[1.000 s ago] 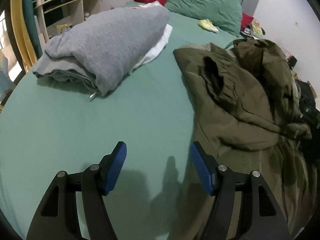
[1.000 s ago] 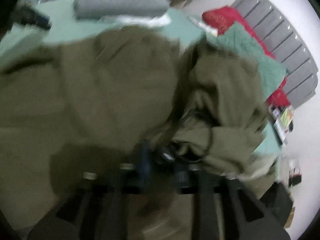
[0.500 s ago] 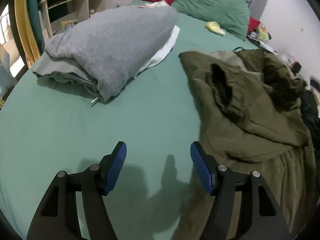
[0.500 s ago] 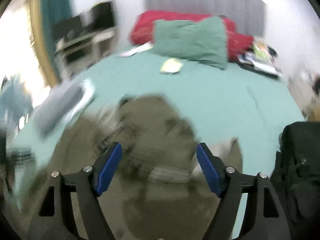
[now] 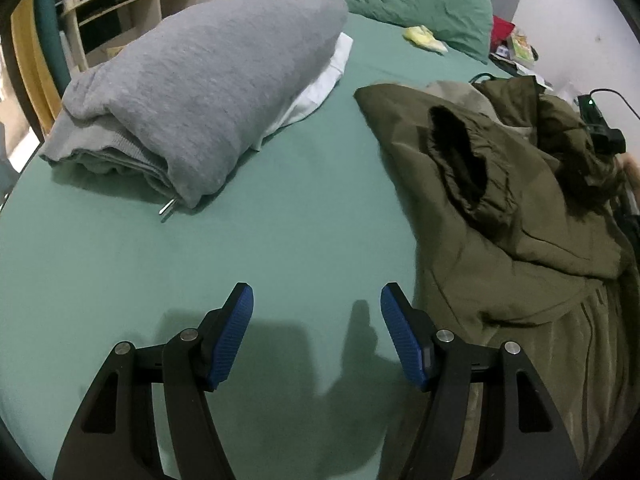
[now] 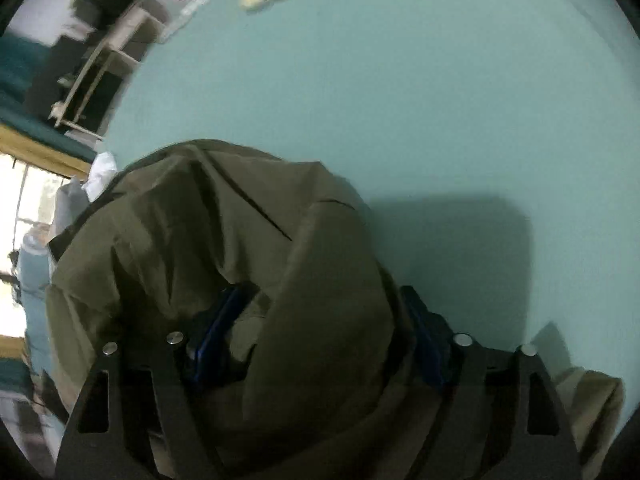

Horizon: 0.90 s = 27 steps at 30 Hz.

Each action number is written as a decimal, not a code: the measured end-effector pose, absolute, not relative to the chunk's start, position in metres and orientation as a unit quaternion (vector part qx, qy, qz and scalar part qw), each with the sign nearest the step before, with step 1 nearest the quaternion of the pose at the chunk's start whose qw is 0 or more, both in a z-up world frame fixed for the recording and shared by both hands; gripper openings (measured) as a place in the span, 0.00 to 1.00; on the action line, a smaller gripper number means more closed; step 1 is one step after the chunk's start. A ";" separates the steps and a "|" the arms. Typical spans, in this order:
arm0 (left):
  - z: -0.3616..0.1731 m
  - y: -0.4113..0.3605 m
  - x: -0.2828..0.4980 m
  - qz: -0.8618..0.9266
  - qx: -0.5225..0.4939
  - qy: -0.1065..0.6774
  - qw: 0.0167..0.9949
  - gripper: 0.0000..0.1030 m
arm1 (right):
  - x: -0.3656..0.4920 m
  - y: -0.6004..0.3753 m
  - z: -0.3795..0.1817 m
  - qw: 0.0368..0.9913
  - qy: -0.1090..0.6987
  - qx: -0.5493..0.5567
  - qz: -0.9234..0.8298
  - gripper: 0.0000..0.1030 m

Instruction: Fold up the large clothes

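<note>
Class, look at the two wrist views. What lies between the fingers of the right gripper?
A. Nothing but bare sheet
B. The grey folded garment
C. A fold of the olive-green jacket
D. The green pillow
C: in the right wrist view a thick fold of the olive-green jacket fills the closing right gripper.

Left wrist cam: looks down-fwd over green bed [image 5: 280,248] toward pillows, jacket [image 5: 500,208] at right, mid-range. Right wrist cam: steep, rolled, very close on same jacket [image 6: 240,260]. Shared: bed, jacket, desk.
</note>
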<state>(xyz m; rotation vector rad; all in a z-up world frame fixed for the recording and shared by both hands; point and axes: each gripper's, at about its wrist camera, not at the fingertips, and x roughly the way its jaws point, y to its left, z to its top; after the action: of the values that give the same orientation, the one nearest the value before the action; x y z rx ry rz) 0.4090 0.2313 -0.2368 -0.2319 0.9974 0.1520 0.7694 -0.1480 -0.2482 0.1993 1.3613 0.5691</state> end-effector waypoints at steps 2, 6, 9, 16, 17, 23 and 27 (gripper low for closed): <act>-0.231 0.231 0.407 0.073 -0.116 0.470 0.872 0.67 | 0.756 -0.137 -0.237 0.738 0.614 0.067 0.271 0.20; -0.211 0.234 0.399 0.075 -0.132 0.443 0.883 0.67 | 0.737 -0.115 -0.176 0.795 0.557 -0.049 0.234 0.11; -0.206 0.234 0.396 0.074 -0.137 0.436 0.886 0.67 | 0.715 -0.098 -0.083 0.881 0.407 -0.210 0.118 0.11; -0.203 0.231 0.384 0.057 -0.154 0.437 0.884 0.67 | 0.583 -0.007 -0.013 0.806 -0.032 -0.591 0.002 0.11; -0.200 0.231 0.380 0.053 -0.158 0.434 0.885 0.67 | 0.561 0.003 -0.021 0.784 -0.065 -0.617 0.018 0.11; -0.183 0.229 0.366 0.047 -0.157 0.415 0.895 0.67 | 0.430 0.001 -0.132 0.719 -0.095 -0.672 0.148 0.11; -0.183 0.233 0.360 0.048 -0.159 0.416 0.894 0.67 | 0.371 -0.021 -0.201 0.709 -0.028 -0.670 0.220 0.12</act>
<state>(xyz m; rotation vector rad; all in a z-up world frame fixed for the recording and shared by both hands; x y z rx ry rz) 0.3600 0.2332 -0.1834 -0.3303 0.8629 0.0994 0.3707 -0.0205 -0.2012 -1.4872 -0.0629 0.4892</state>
